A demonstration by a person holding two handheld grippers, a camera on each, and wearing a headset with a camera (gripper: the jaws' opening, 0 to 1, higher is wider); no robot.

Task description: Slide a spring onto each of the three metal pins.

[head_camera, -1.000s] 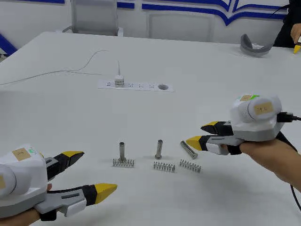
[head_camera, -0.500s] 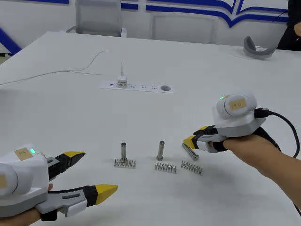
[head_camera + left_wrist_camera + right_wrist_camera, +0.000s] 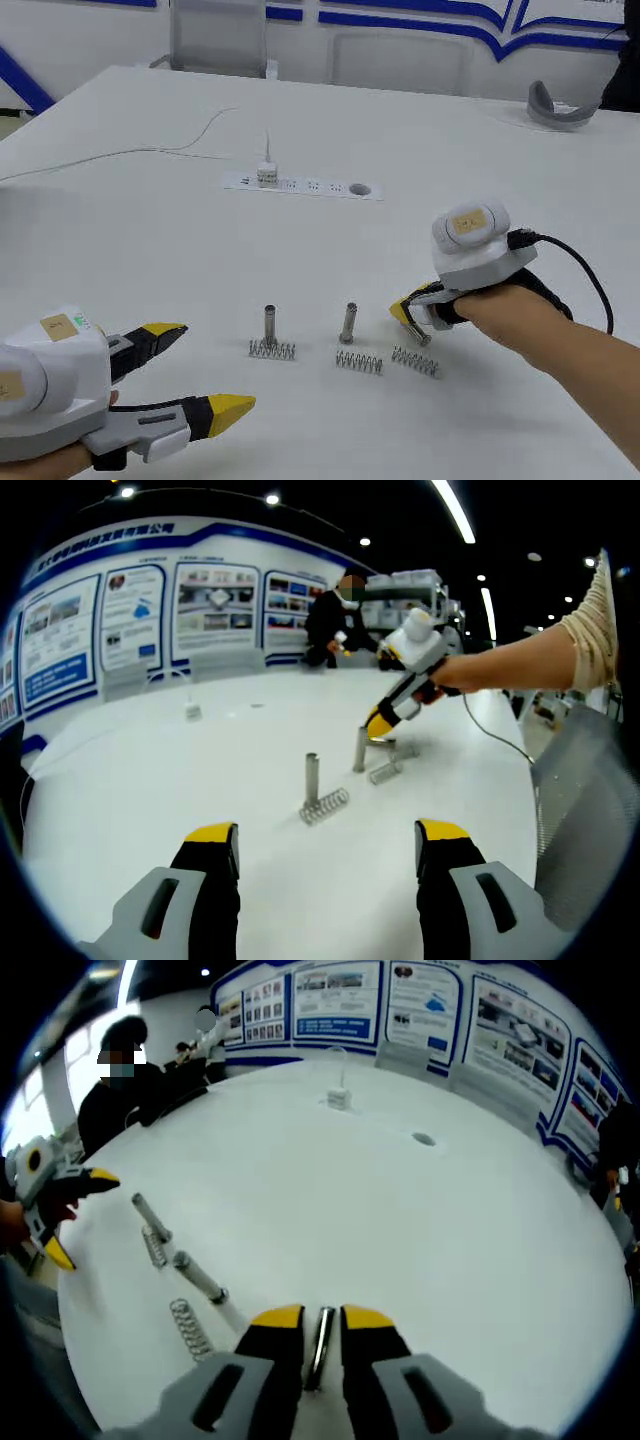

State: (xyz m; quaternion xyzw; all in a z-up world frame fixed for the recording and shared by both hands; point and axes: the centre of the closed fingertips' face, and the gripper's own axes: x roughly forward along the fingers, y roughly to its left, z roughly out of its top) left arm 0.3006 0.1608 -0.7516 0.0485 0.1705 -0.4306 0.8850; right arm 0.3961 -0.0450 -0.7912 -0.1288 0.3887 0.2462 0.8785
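Two metal pins stand upright on the white table, one on the left [image 3: 270, 324] and one in the middle [image 3: 348, 321]. A third pin [image 3: 417, 330] lies flat to their right. Three springs lie in front of them, left [image 3: 272, 350], middle [image 3: 359, 362] and right [image 3: 414, 362]. My right gripper [image 3: 408, 309] is down at the lying pin, its jaws closed about that pin [image 3: 322, 1345]. My left gripper [image 3: 200, 368] hovers open near the front left, with nothing between its fingers [image 3: 212, 838]; the left pin [image 3: 312, 777] and its spring [image 3: 325, 805] lie ahead of it.
A white power strip [image 3: 300, 185] with a plug [image 3: 267, 172] and a thin cable lies across the middle of the table. A grey curved object [image 3: 555, 105] sits at the far right. A chair [image 3: 215, 35] stands behind the table's far edge.
My right gripper has come down and to the left onto the lying pin, and its jaws have narrowed around it. The left gripper has stayed where it was.
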